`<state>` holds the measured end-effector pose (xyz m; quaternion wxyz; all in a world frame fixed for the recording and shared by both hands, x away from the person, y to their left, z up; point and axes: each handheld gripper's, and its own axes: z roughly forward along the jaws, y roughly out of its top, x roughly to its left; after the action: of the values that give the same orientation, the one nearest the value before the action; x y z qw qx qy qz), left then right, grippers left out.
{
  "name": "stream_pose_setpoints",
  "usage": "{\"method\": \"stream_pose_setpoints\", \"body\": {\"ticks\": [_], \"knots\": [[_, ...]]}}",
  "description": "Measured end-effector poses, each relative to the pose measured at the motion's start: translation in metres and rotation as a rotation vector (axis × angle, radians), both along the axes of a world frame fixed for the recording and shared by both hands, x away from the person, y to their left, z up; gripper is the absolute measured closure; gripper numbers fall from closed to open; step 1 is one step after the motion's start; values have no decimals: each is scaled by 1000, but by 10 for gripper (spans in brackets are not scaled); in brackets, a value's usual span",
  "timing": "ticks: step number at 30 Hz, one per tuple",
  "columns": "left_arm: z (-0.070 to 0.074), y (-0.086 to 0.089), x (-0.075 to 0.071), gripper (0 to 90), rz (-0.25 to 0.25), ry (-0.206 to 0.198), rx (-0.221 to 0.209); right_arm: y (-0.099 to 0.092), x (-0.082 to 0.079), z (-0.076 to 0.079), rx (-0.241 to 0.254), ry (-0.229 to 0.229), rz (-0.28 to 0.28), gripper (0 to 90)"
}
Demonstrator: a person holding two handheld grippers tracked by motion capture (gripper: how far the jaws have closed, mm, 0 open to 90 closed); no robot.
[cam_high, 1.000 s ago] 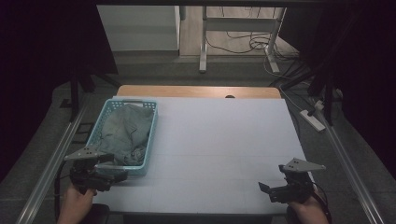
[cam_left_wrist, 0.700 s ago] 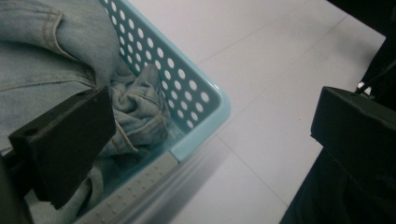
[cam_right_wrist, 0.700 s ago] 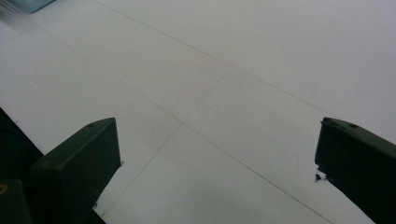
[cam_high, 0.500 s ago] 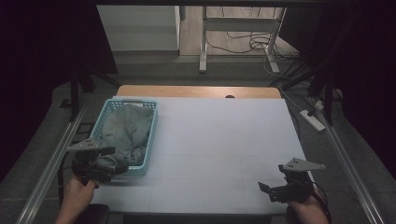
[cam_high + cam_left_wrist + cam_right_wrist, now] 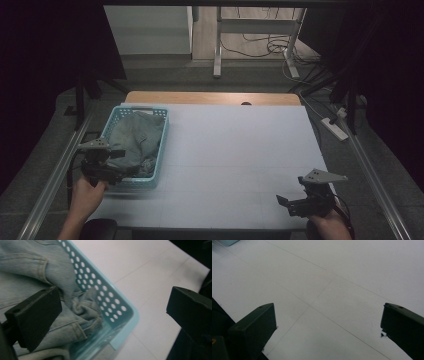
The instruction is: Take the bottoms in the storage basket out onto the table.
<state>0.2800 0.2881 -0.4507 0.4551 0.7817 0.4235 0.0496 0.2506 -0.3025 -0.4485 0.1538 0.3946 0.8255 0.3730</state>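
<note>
A pale white worktop (image 5: 235, 160) carries a light blue perforated plastic basket (image 5: 111, 129) along its left side, and the basket is packed with faded blue denim clothing (image 5: 131, 142) — seams and a folded cuff show in the left gripper view, bunched against the dotted wall.

The left gripper (image 5: 117, 162) hangs over the near end of the basket, held by the person's left hand (image 5: 86, 189) just off the worktop's near left corner. In the left gripper view its jaws stand wide apart: one jaw sits above the denim inside the basket, the other out over the bare worktop, so the basket's near corner (image 5: 125, 315) lies between them. Nothing is pinched. Whether the inner jaw touches the cloth cannot be told.

The right gripper (image 5: 290, 204) rests low at the near right of the worktop, well apart from the basket, with the grey three-cornered plate (image 5: 322, 176) on top of it. The right gripper view shows its jaws spread wide over bare white surface crossed by thin seam lines (image 5: 312, 305) — empty between them. A sliver of the blue basket (image 5: 228, 242) peeks in at that view's upper left corner.

Beyond the worktop's far edge a strip of wood (image 5: 210, 98) shows, and cables (image 5: 260, 47) lie on the floor behind.
</note>
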Motion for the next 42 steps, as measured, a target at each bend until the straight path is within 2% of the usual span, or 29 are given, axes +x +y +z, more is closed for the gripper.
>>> {"method": "stream_pose_setpoints", "body": {"ticks": [7, 11, 14, 17, 26, 30, 38, 40, 42], "knots": [[-1, 2, 11, 0, 15, 4, 8, 0, 0, 0, 0, 1, 1, 6], [0, 3, 17, 0, 30, 6, -9, 0, 0, 0, -2, 2, 2, 6], [-1, 4, 22, 0, 43, 1, -45, 0, 1, 0, -6, 2, 3, 6], [-1, 4, 27, 0, 53, 4, -41, 0, 1, 0, -7, 4, 3, 6], [0, 1, 44, 0, 82, 20, 27, 0, 1, 0, -6, 5, 4, 6], [-3, -1, 52, 0, 94, 32, 28, 1, 1, 0, -6, 5, 4, 6], [-5, -4, 67, 0, 120, 41, 67, 0, 1, 0, -6, 5, 5, 6], [-5, -5, 71, 0, 128, 49, 85, 1, 1, 0, -5, 6, 5, 6], [-6, -7, 76, 0, 139, 57, 120, 1, 1, 0, -5, 6, 6, 6]]}}
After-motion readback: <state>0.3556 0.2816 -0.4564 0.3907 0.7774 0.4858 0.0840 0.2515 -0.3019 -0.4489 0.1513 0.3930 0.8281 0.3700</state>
